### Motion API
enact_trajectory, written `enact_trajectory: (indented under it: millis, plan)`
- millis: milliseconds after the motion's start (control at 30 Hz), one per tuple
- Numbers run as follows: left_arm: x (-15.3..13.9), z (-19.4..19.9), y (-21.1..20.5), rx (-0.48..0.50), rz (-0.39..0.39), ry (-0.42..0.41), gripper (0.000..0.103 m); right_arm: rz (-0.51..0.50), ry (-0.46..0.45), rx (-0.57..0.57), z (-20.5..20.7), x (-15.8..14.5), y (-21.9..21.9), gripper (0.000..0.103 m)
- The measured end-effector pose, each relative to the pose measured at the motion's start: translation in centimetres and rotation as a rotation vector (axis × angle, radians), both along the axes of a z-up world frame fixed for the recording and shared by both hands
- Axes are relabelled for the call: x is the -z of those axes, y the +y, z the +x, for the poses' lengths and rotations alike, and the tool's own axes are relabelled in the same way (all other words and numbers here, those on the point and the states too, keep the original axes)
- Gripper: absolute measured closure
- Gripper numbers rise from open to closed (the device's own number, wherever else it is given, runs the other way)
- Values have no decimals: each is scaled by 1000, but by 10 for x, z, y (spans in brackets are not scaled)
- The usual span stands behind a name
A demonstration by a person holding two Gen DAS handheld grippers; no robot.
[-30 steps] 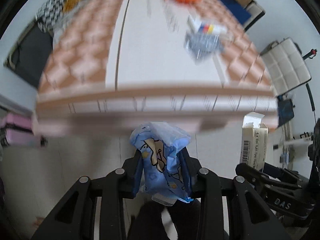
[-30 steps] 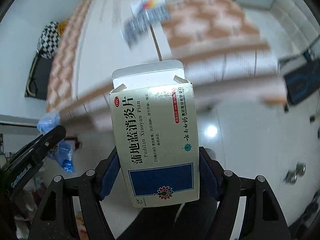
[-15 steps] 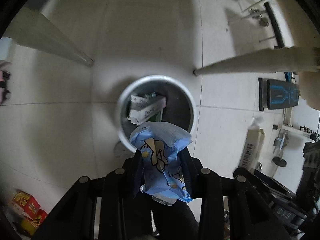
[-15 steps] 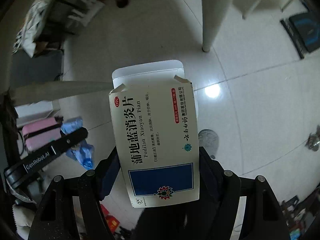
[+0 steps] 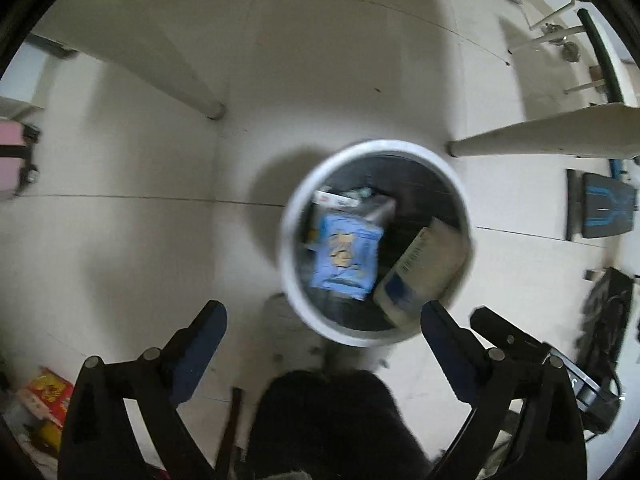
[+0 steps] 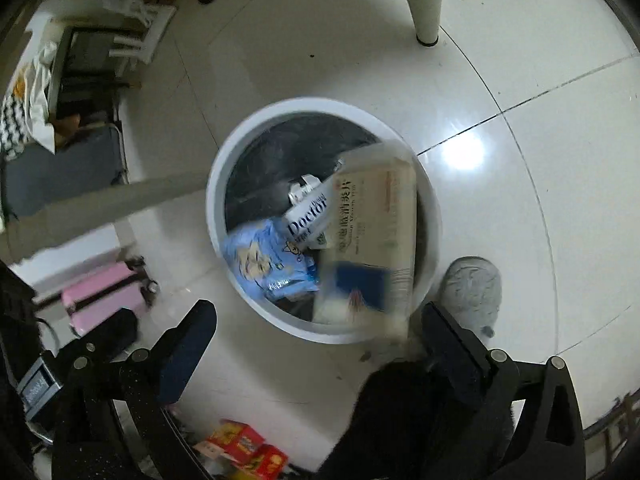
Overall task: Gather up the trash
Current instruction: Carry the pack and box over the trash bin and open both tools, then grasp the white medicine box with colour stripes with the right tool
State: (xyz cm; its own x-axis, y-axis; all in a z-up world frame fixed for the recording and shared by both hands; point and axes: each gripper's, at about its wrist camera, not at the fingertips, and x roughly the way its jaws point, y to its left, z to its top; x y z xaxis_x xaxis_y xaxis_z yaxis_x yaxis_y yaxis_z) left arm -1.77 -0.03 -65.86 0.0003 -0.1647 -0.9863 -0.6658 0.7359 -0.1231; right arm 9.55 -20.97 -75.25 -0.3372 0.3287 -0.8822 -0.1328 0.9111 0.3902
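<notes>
Packet (image 5: pixel 346 258), box (image 6: pixel 374 236) dropped — bin (image 5: pixel 289 216).

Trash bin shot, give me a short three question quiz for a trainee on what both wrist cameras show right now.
1. True or false: the left claw is shut on the blue wrapper.
2. Which item sits at the bin's right side in the right wrist view? A) medicine box B) pink suitcase C) grey slipper
3. Fill in: the right claw is ____.

Key
1. False: both fingers stand wide apart, and the wrapper is in the bin.
2. A
3. open
</notes>
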Motion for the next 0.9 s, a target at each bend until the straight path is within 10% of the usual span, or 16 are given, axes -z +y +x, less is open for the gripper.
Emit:
enact_trajectory:
  millis: [200, 900]
  plan:
    - [-28, -9, -14, 58, 144, 33, 4, -103, -112, -140, -10, -27, 6, 0]
    - [-203, -42, -34, 97, 198, -42, 4, -182, -313, -236, -25, -280, -3, 0]
